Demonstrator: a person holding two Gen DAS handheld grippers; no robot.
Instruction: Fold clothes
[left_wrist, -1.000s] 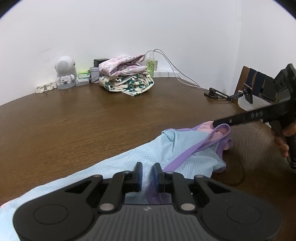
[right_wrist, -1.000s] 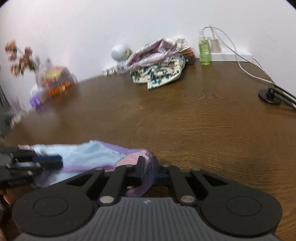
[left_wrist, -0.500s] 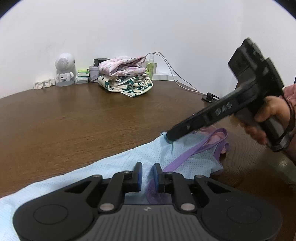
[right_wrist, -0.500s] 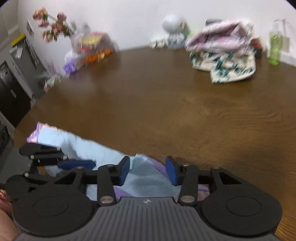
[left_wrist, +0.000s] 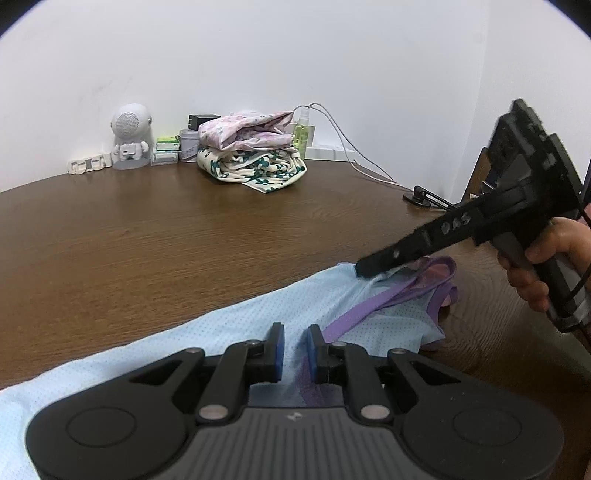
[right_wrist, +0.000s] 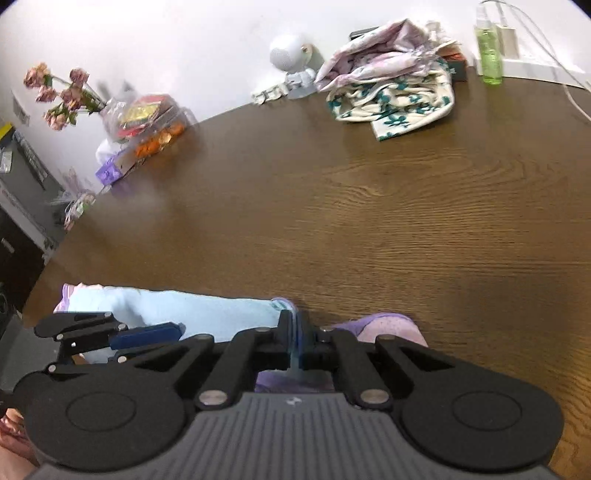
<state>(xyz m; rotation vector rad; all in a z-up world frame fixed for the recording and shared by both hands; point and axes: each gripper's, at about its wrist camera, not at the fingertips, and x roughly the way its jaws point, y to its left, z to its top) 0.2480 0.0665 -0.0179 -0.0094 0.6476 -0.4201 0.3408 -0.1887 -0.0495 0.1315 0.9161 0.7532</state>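
A light blue mesh garment (left_wrist: 229, 325) with purple trim (left_wrist: 369, 306) lies along the near edge of the brown wooden table (left_wrist: 184, 240). My left gripper (left_wrist: 293, 345) is shut on a raised fold of its near side. My right gripper (left_wrist: 364, 267), held by a hand (left_wrist: 535, 266), comes in from the right at the garment's far edge beside the purple straps. In the right wrist view the right gripper's (right_wrist: 295, 328) jaws are closing, and the pads press a pinch of the blue garment (right_wrist: 207, 310). The left gripper (right_wrist: 177, 329) shows at the left over the cloth.
A pile of folded clothes (left_wrist: 251, 158) sits at the back by the wall, with a white robot figure (left_wrist: 129, 136), a green spray bottle (left_wrist: 301, 129) and a cable (left_wrist: 354, 162). A black stand base (left_wrist: 419, 195) is at back right. Flowers (right_wrist: 59, 96) and snack packs (right_wrist: 147, 122) stand at far left.
The right gripper let go of the purple strap end, opened, shifted left along the garment's far edge and closed on the blue cloth. The left gripper kept still with its hold.
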